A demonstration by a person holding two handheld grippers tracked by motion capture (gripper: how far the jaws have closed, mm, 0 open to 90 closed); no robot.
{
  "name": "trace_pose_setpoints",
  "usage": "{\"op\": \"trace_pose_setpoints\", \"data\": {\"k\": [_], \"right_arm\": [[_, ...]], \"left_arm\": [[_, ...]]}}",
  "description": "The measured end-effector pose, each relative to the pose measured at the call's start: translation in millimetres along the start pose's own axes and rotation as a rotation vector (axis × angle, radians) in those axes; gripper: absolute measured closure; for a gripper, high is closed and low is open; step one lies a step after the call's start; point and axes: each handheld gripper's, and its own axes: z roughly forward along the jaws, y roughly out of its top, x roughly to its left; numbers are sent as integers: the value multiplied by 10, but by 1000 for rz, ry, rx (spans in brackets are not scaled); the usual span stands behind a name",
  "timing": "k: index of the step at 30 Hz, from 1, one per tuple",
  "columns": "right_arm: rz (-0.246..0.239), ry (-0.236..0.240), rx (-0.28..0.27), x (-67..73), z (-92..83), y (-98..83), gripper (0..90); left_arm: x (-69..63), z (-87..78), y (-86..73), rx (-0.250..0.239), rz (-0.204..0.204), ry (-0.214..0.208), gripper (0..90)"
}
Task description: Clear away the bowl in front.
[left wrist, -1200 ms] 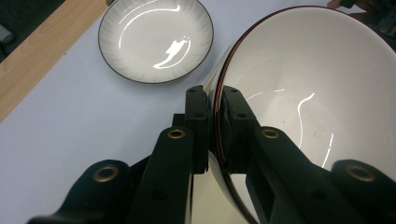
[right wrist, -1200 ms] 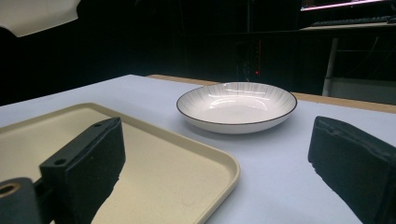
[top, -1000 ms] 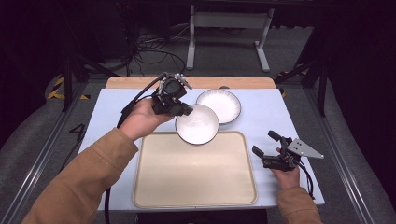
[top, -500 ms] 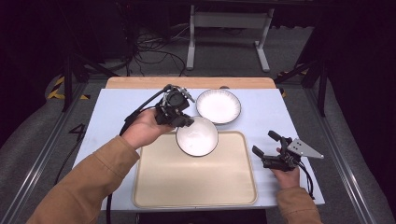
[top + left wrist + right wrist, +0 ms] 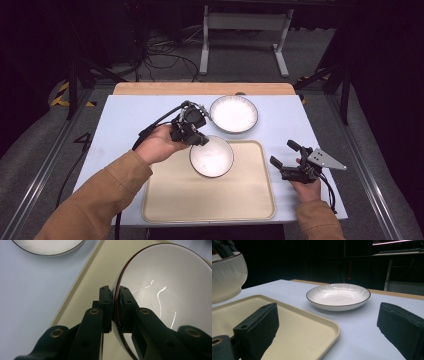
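The table [image 5: 125, 120] carries a beige tray [image 5: 210, 200] at its near edge and a plate [image 5: 233, 114] beyond the tray's far rim. A white bowl [image 5: 212, 156] hangs over the tray's far left part, tilted, its rim clenched between the jaws of the left gripper [image 5: 194, 137]: one pad inside the rim, one outside, seen close in the left gripper view. The right gripper [image 5: 287, 159] rests on the table just right of the tray, jaws spread wide with nothing between them, well apart from the bowl.
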Motion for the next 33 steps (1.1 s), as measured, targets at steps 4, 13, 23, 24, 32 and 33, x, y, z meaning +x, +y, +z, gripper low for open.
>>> {"op": "trace_pose_setpoints", "data": {"k": [4,13,23,24,32,33], "right_arm": [[3,0,0,0,0,1,44],[2,1,0,0,-1,1,43],[2,1,0,-1,-1,0,43],[1,1,0,-2,-1,0,44],[1,1,0,0,-1,0,44],[2,1,1,0,-1,0,44]], "left_arm": [[3,77,-18,15,-2,-17,834],[-5,265,-80,31,7,-45,833],[13,410,-128,53,13,-52,833],[11,423,-131,52,10,-50,833],[-1,513,-150,79,21,-60,832],[-3,532,-156,82,22,-63,832]]}}
